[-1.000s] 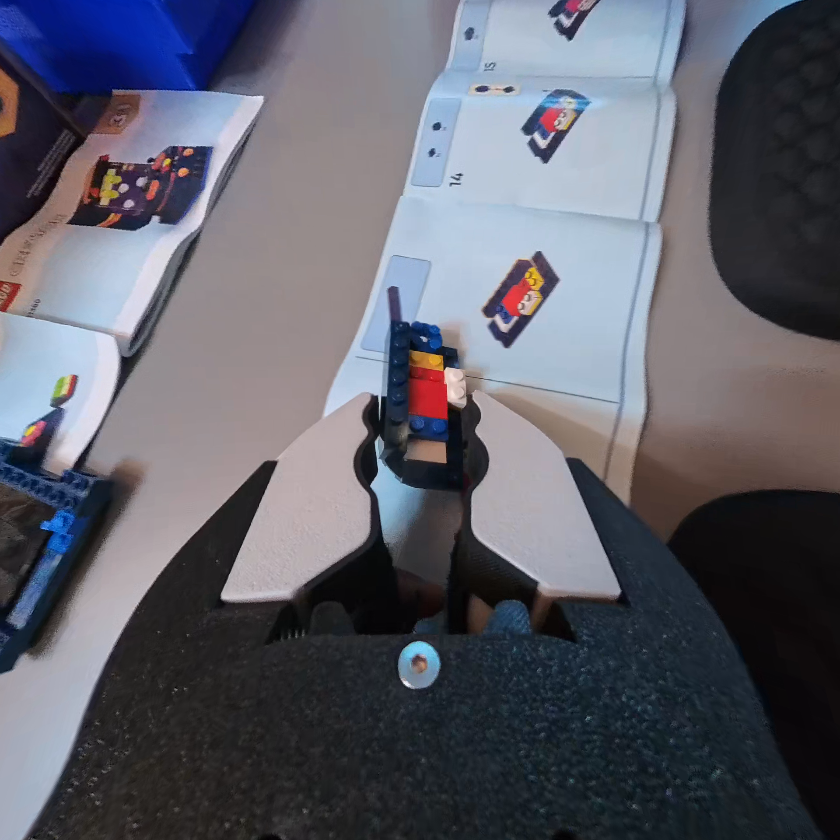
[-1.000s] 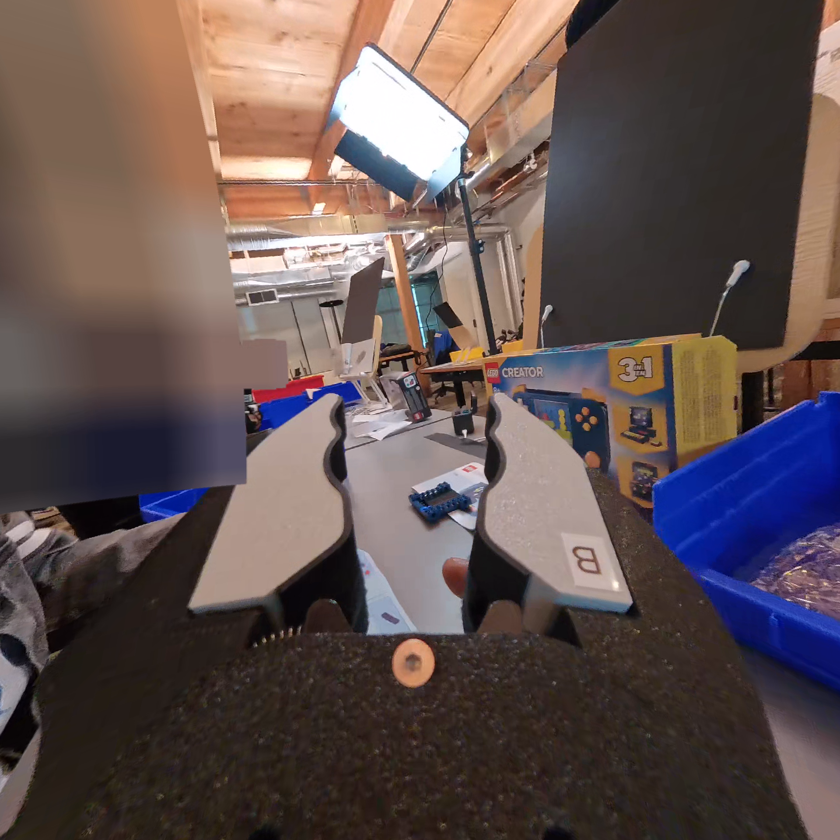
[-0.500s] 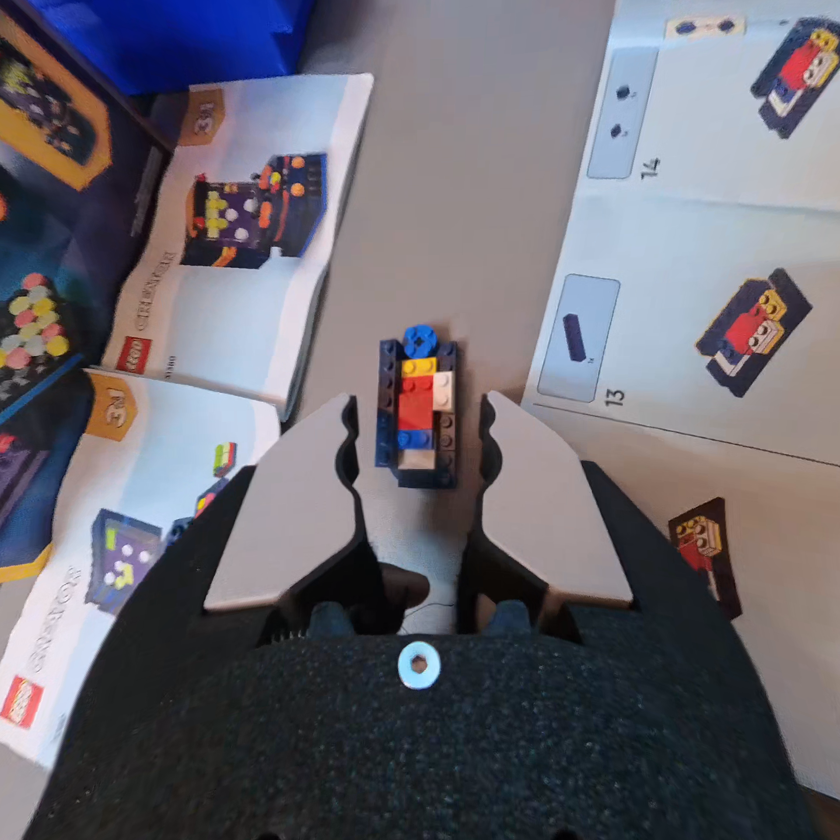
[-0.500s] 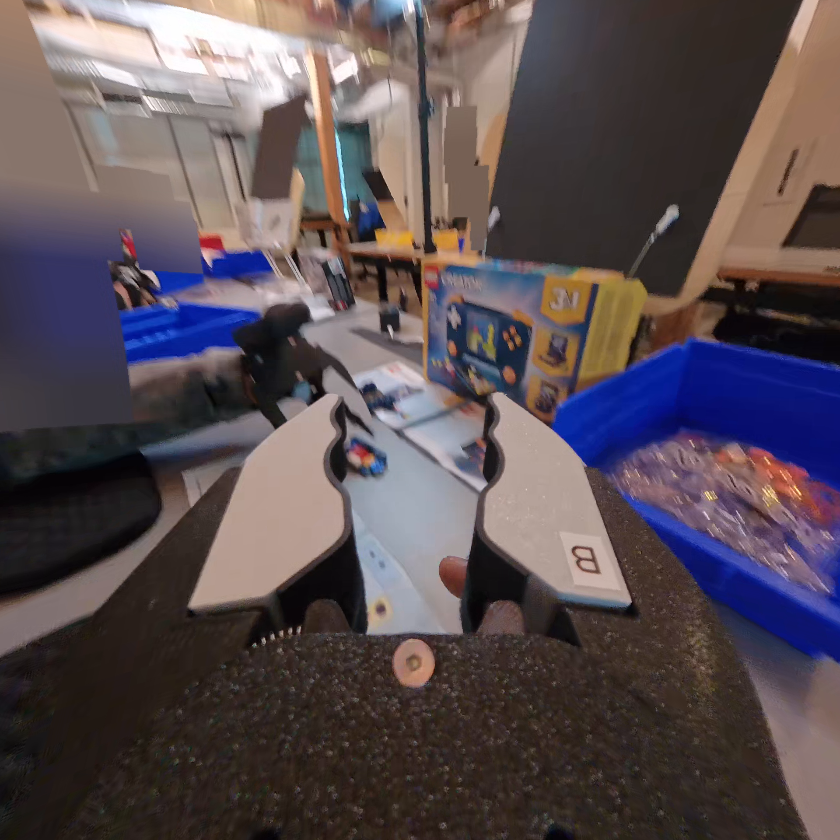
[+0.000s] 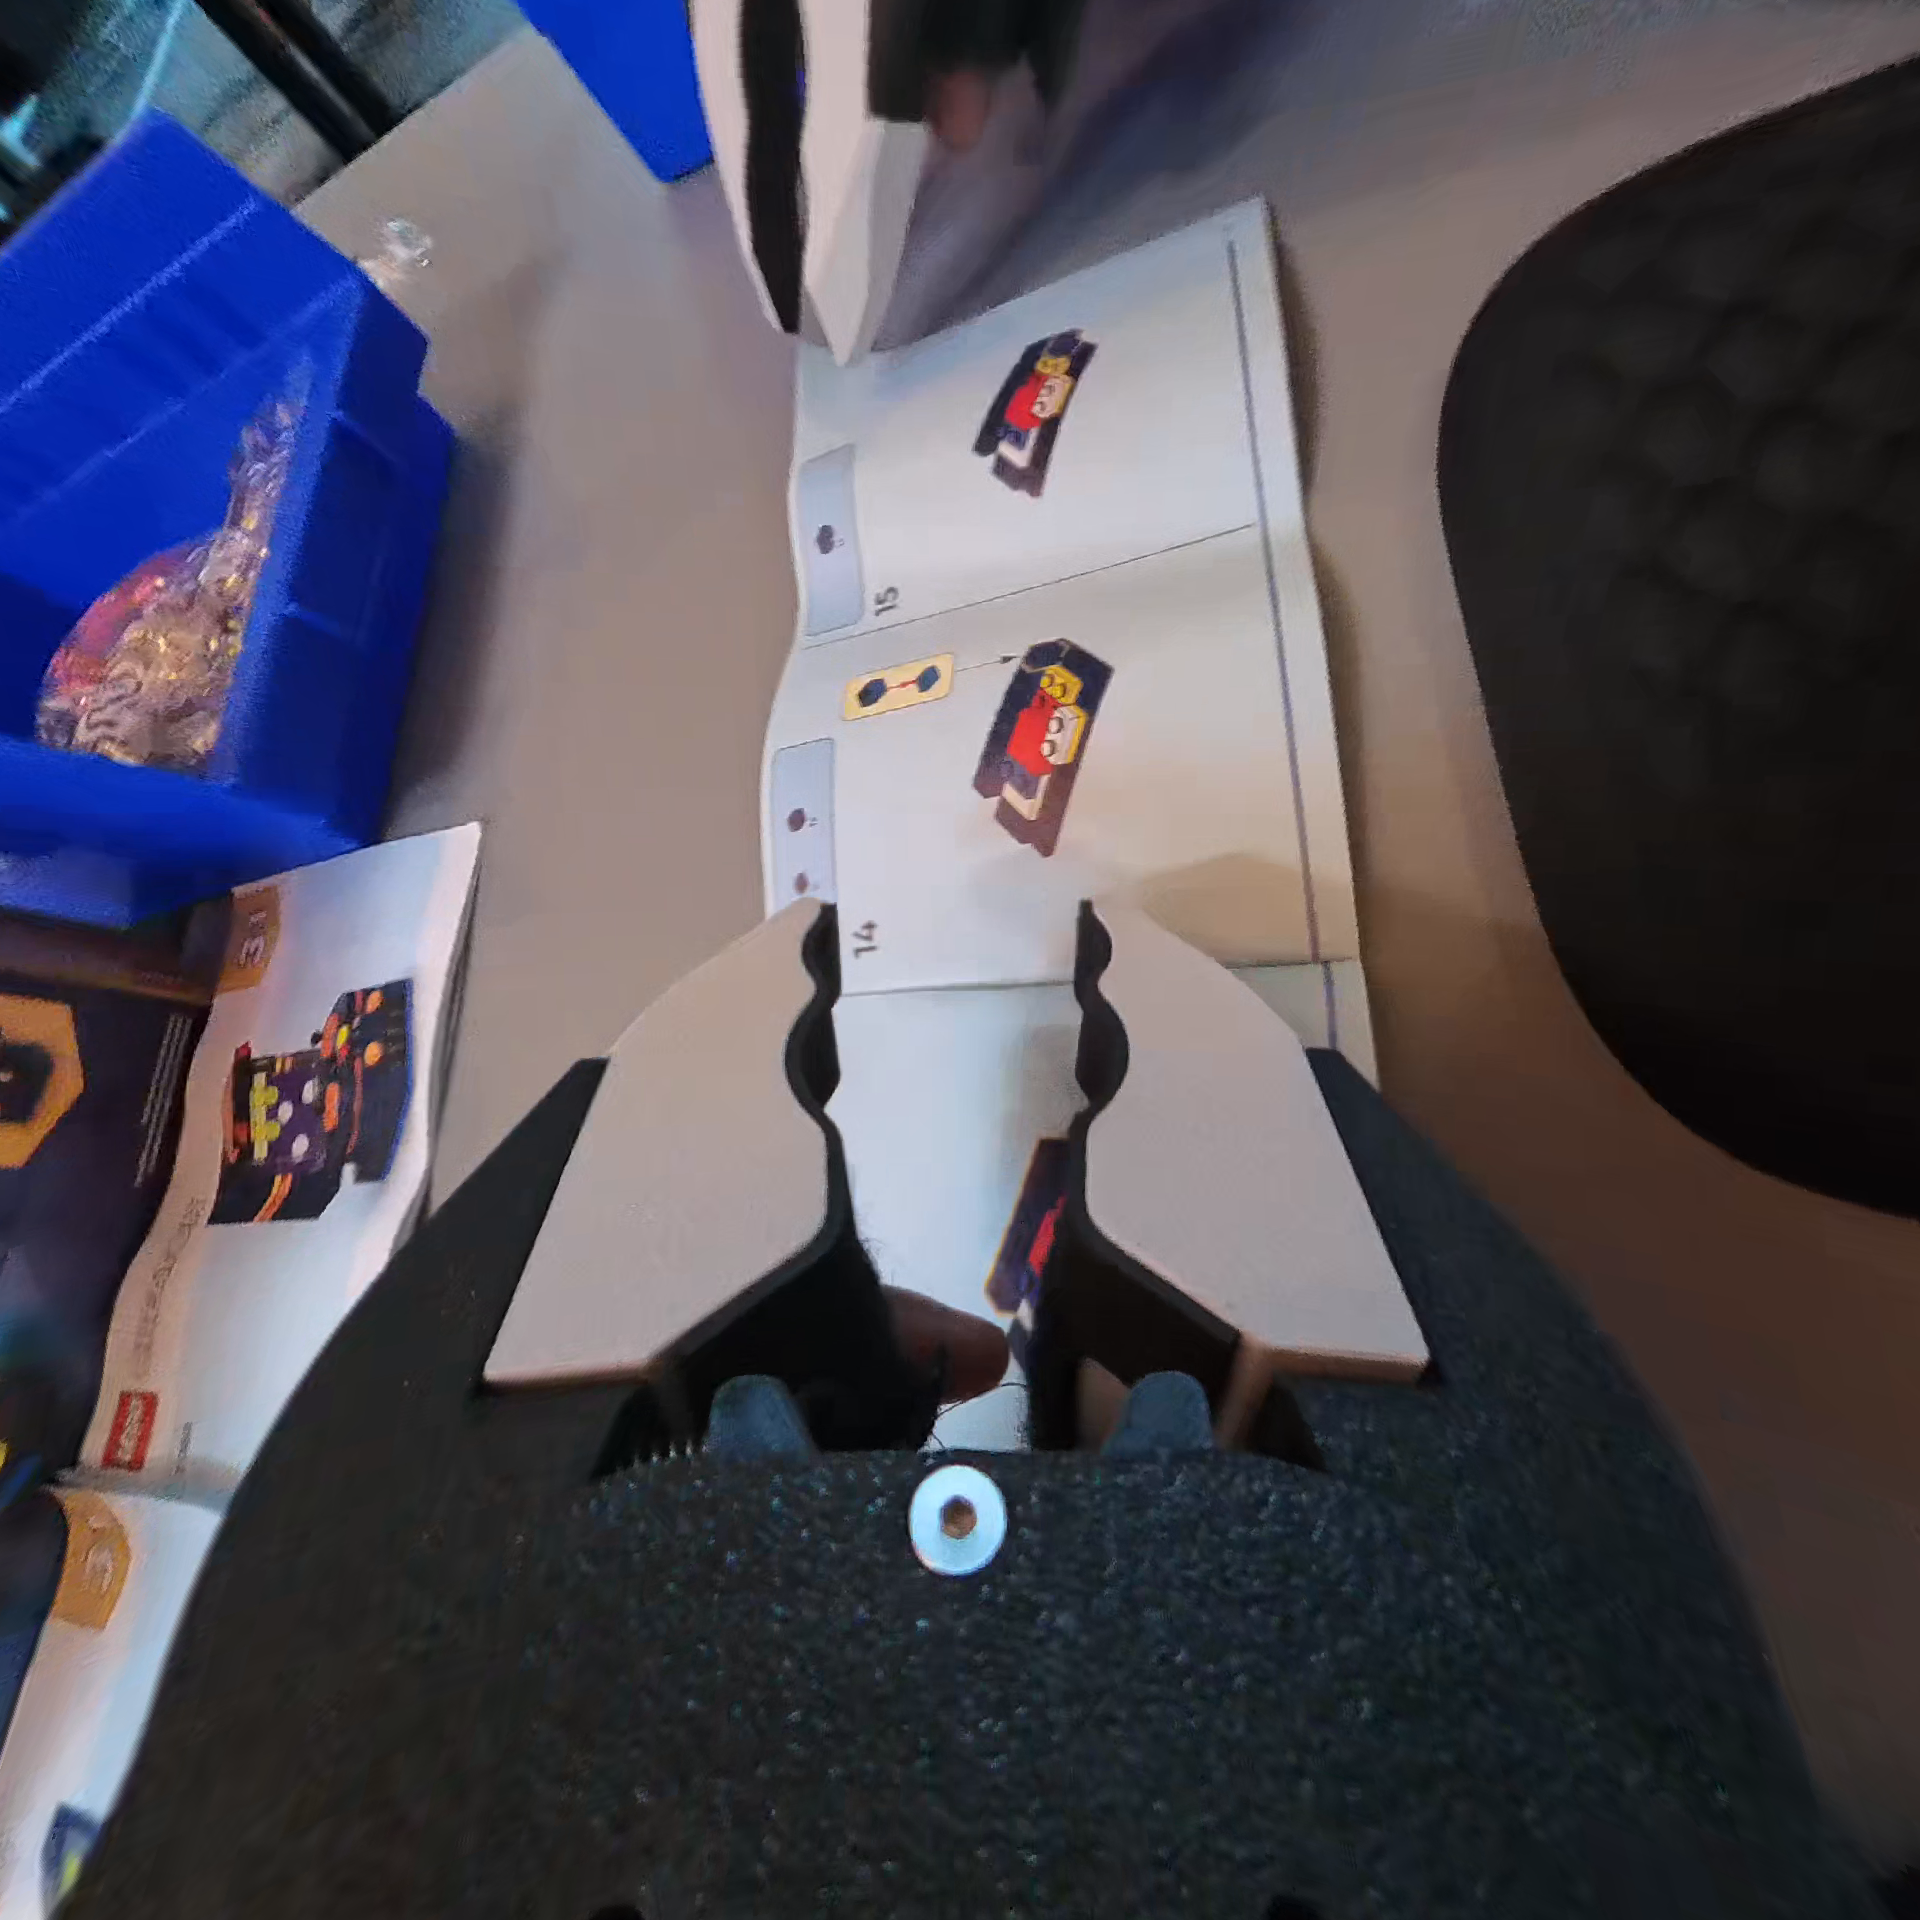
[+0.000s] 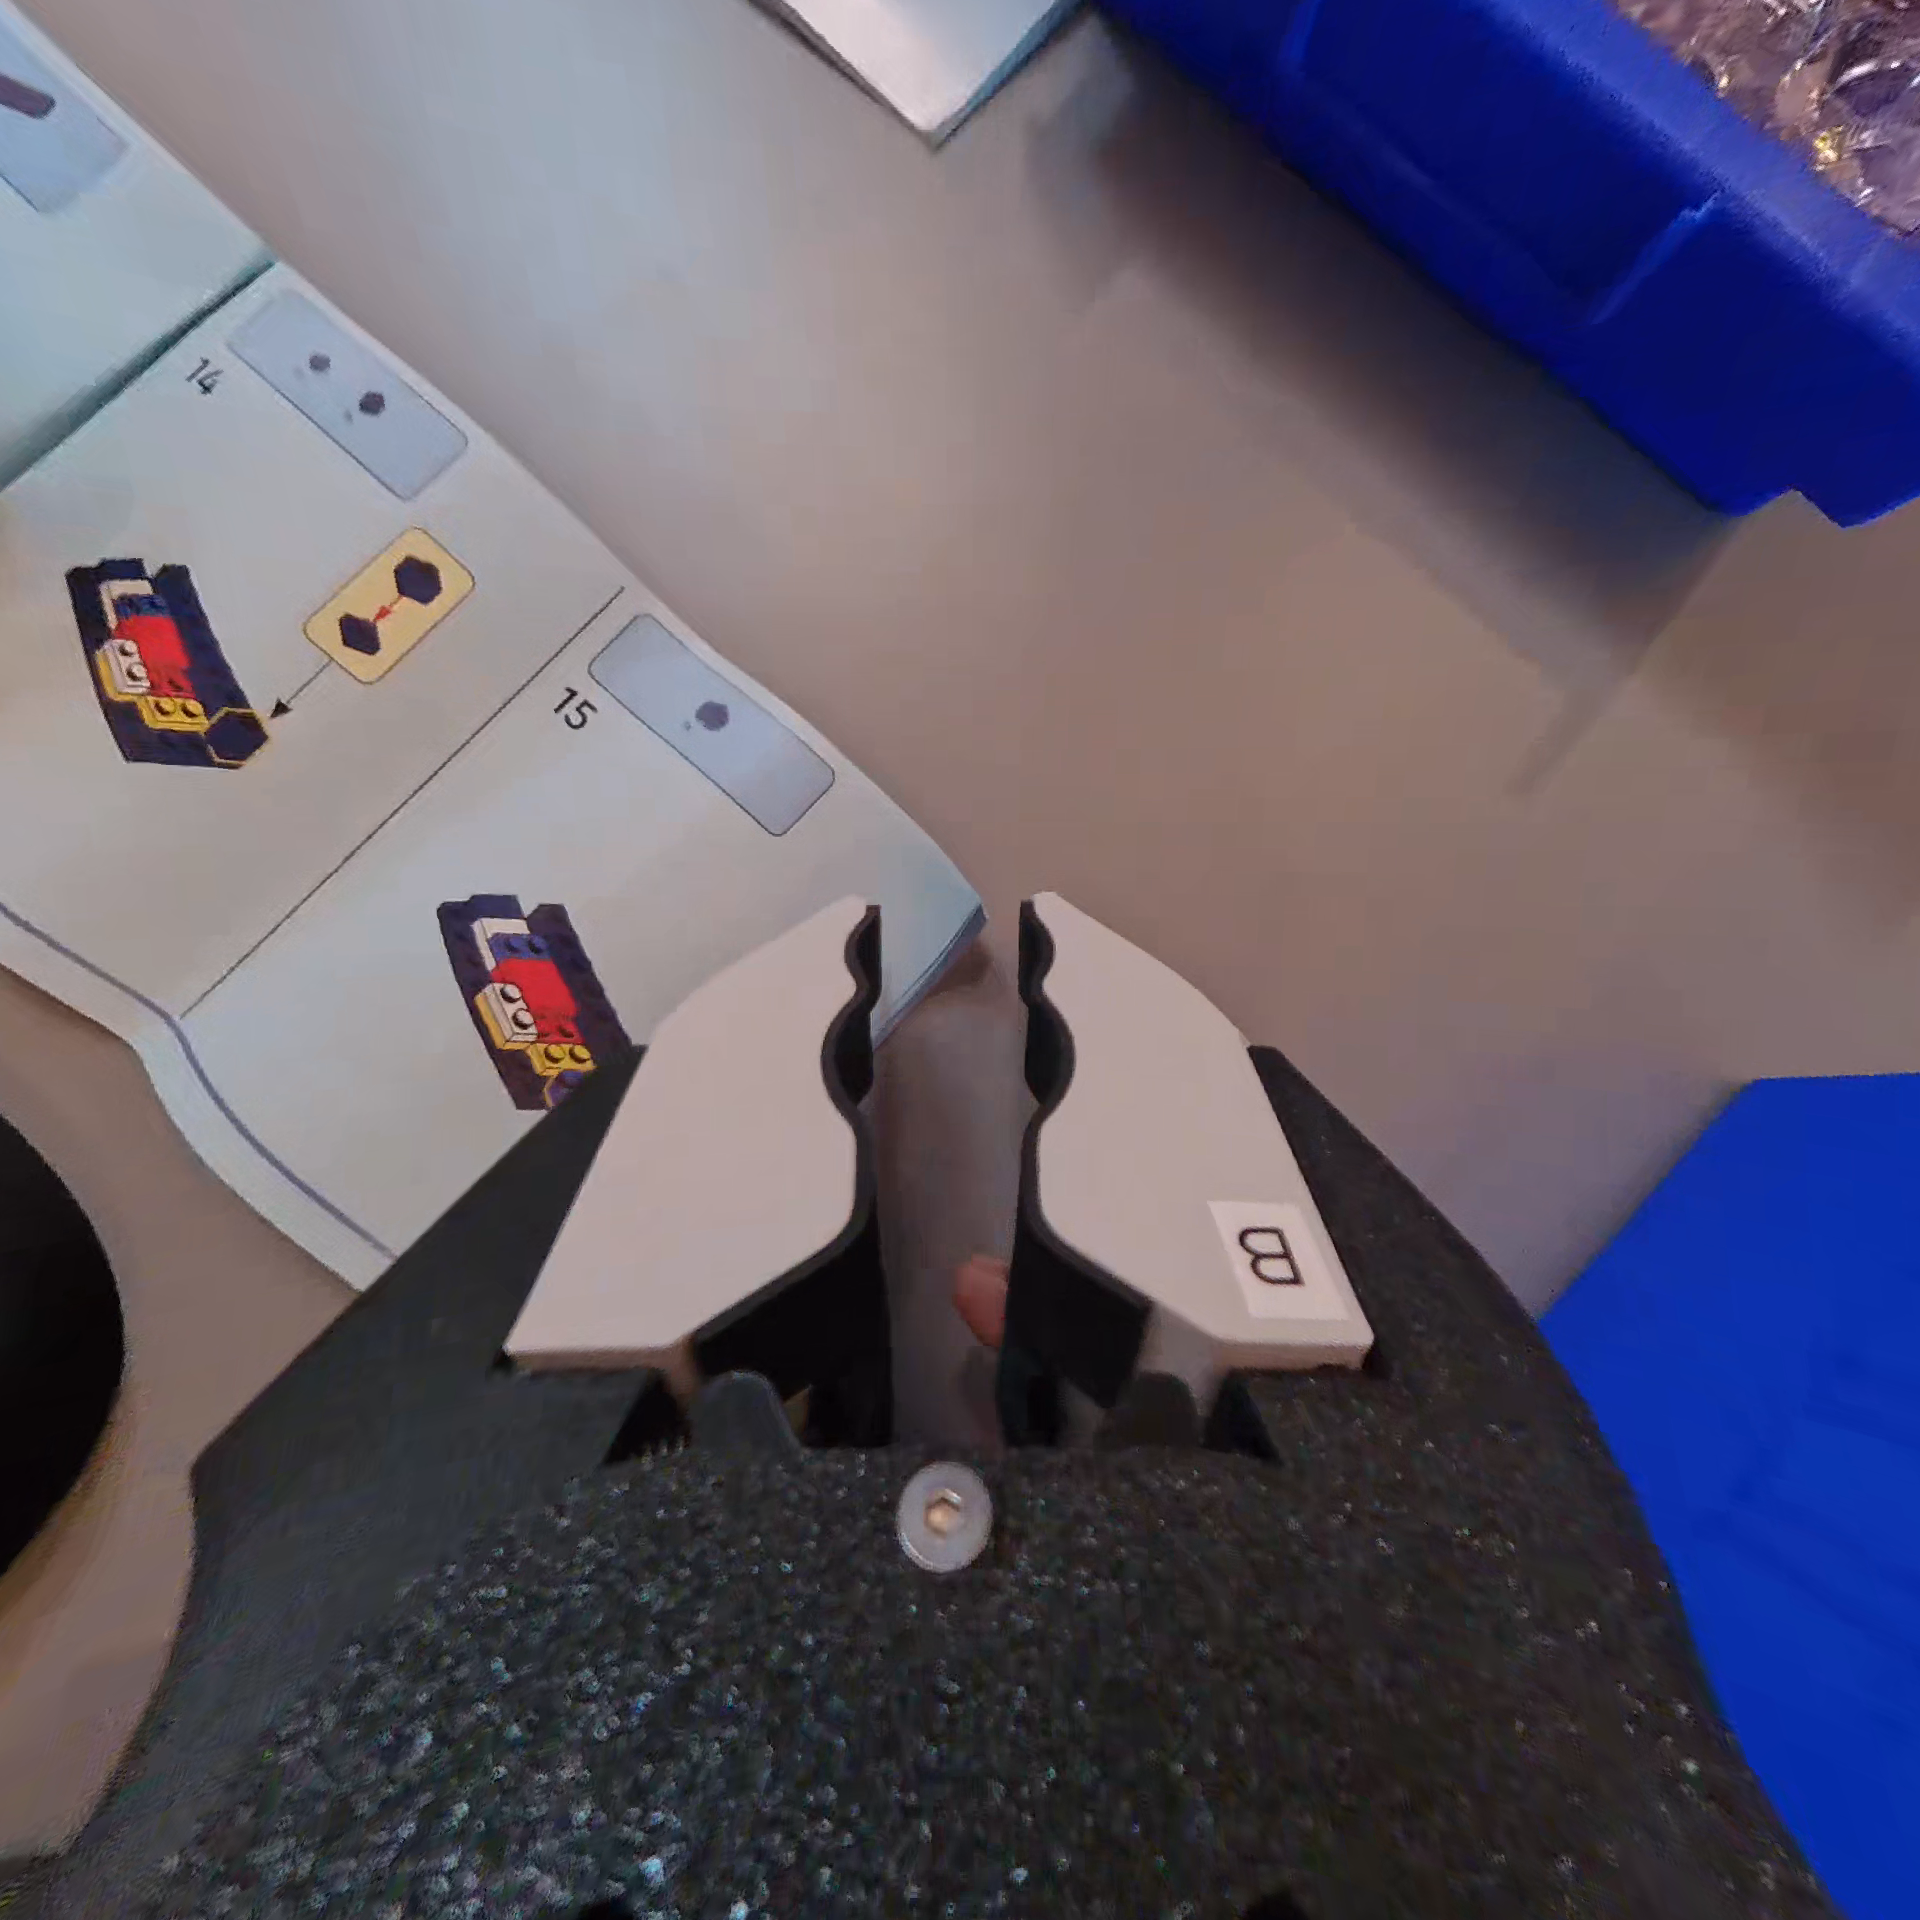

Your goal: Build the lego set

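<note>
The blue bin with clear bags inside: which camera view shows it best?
The left wrist view: the blue bin shows its inside, with the clear bags. The right wrist view shows only its outer wall and a corner of the bags.

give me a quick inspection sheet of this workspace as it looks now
surface: grey table, matte.
job's things: open instruction booklet lying flat.
clutter: second booklet; blue bin with clear bags; dark box; black pad.
grippers: left gripper open above the open booklet, nothing between fingers; right gripper open, narrower, over that booklet's corner.
cables: nothing seen.
surroundings: second blue bin.
</note>
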`<state>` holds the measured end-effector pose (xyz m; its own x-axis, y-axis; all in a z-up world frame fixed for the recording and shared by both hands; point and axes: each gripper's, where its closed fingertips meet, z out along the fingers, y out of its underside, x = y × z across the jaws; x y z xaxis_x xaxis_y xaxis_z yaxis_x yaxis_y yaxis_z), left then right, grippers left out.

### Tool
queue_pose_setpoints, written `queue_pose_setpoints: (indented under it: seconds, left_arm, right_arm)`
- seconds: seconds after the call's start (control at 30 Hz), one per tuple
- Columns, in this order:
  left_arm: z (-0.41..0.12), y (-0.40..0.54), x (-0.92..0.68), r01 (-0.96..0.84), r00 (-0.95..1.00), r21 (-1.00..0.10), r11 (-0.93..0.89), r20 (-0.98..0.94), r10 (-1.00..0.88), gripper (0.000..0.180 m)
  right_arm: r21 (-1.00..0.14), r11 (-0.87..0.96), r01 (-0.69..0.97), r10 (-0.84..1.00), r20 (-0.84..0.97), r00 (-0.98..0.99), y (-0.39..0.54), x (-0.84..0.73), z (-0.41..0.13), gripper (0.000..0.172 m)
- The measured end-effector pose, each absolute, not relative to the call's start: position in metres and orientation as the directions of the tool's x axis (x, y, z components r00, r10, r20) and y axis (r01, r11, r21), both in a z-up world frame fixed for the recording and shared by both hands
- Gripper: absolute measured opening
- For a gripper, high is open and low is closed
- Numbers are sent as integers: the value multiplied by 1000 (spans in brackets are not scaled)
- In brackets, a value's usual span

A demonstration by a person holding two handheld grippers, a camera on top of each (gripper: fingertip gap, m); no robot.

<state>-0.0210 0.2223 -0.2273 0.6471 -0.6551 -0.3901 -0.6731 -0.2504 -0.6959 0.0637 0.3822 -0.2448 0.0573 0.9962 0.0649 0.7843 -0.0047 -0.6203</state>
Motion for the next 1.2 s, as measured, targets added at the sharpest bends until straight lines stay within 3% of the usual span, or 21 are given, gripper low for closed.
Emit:
queue_pose_setpoints:
  seconds: [0.1, 0.23, 0.37, 0.5, 0.57, 0.67, 0.8, 1.0, 1.2]
  left_arm:
    - [-226, 221, -17, -652, 648, -724, -225, -379, -660, 41]
    - [-216, 223, -25, -604, 688, -766, -220, -362, -629, 40]
    - [-210, 227, -34, -589, 716, -779, -213, -382, -585, 40]
    - [-183, 235, -35, -493, 783, -861, -124, -376, -496, 43]
    - [-161, 236, -30, -410, 810, -911, -41, -343, -476, 40]
    - [-130, 242, -14, -304, 818, -948, 97, -311, -484, 33]
    - [-132, 261, 4, -446, 710, -882, 151, -452, -540, 29]
    - [-134, 264, 17, -414, 671, -886, 210, -453, -587, 6]
    - [-136, 263, 15, -385, 688, -899, 209, -430, -584, 0]
  right_arm:
    - [-611, 41, 790, 995, 99, 25, 382, 62, -248, 23]
    - [-604, 121, 788, 985, 171, -20, 381, 60, -244, 0]
    - [-651, 271, 709, 952, 290, -98, 374, 51, -218, 0]
    - [-767, 579, 277, 815, 540, -209, 322, 29, -141, 0]
    - [-772, 632, 61, 763, 607, -222, 290, 25, -111, 0]
    - [-786, 617, -49, 751, 606, -261, 265, 20, -99, 0]
    - [-827, 555, -88, 766, 550, -332, 250, 10, -105, 0]
    - [-869, 470, -153, 793, 492, -360, 241, 8, -98, 0]
    - [-904, 415, -104, 831, 423, -362, 251, 6, -105, 0]
